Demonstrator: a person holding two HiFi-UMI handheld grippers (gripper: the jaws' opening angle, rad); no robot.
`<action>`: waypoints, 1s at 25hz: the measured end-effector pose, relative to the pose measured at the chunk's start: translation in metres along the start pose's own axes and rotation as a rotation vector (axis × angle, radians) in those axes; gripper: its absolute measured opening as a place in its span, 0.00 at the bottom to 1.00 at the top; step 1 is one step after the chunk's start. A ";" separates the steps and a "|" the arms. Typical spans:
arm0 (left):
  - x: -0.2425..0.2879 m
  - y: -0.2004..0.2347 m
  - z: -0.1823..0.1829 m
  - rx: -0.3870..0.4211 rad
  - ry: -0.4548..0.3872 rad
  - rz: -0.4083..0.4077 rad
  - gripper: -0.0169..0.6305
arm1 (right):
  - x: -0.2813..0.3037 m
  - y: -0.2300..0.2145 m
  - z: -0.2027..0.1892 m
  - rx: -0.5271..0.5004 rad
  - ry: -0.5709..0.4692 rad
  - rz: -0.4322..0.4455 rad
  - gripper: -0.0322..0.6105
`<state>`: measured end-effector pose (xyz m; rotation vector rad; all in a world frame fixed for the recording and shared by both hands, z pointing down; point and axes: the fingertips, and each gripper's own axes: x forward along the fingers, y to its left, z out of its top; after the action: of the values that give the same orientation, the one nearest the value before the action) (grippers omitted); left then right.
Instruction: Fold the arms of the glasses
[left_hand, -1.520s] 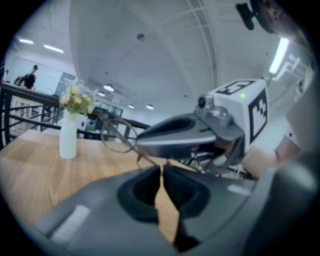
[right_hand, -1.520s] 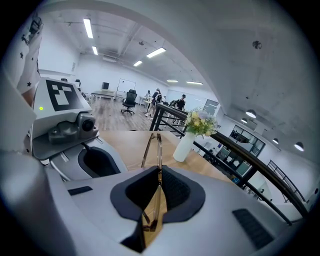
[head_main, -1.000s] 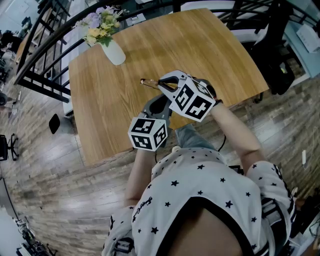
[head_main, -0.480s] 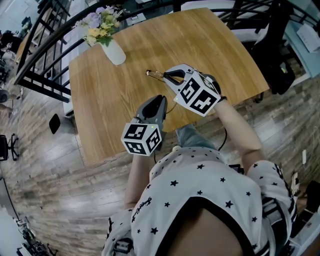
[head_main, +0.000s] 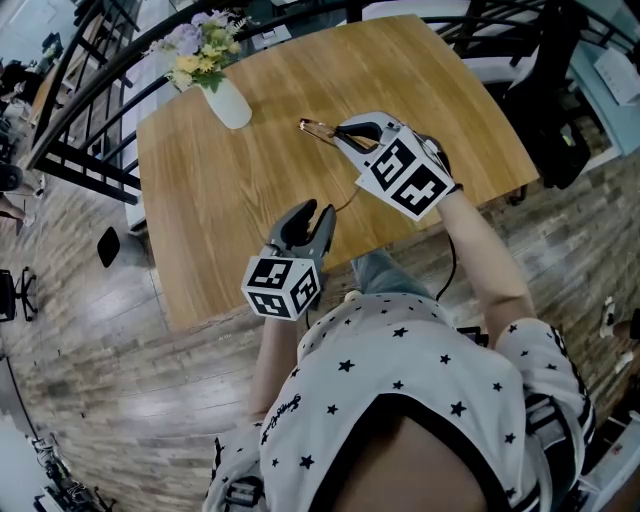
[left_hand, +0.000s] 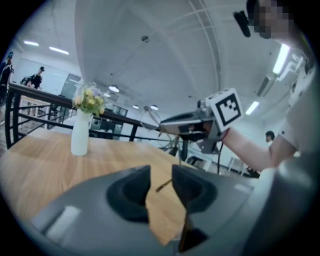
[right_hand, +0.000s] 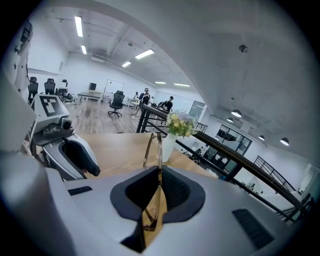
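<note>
Wooden table (head_main: 215, 215), one item standing on it.
Light oak-grain top with rounded corners, standing on a grey-brown plank floor (head_main: 95, 385). White vase (head_main: 228, 104) upright near the far-left corner in the head view, holding yellow and lilac flowers (head_main: 196, 48). The vase base sits flat on the wood, just inside the edge.

A white, black-starred shirt (head_main: 400, 360) is worn, and the grey left gripper (head_main: 308, 212) and right gripper (head_main: 342, 131) each bear 1 black-and-white marker cube behind dark jaws.
</note>
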<state>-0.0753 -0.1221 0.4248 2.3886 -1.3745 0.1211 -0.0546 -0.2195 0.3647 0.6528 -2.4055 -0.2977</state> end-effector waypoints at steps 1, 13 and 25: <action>0.000 0.000 -0.002 0.002 0.006 0.000 0.24 | -0.001 -0.002 0.002 0.001 -0.005 -0.003 0.08; 0.006 0.002 -0.015 0.001 0.040 0.007 0.28 | -0.005 -0.010 0.010 -0.001 -0.023 -0.012 0.08; 0.003 0.013 -0.009 -0.017 0.018 0.038 0.28 | -0.001 -0.006 0.008 -0.004 -0.021 -0.001 0.08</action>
<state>-0.0841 -0.1267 0.4379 2.3429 -1.4068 0.1406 -0.0566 -0.2237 0.3560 0.6514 -2.4241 -0.3116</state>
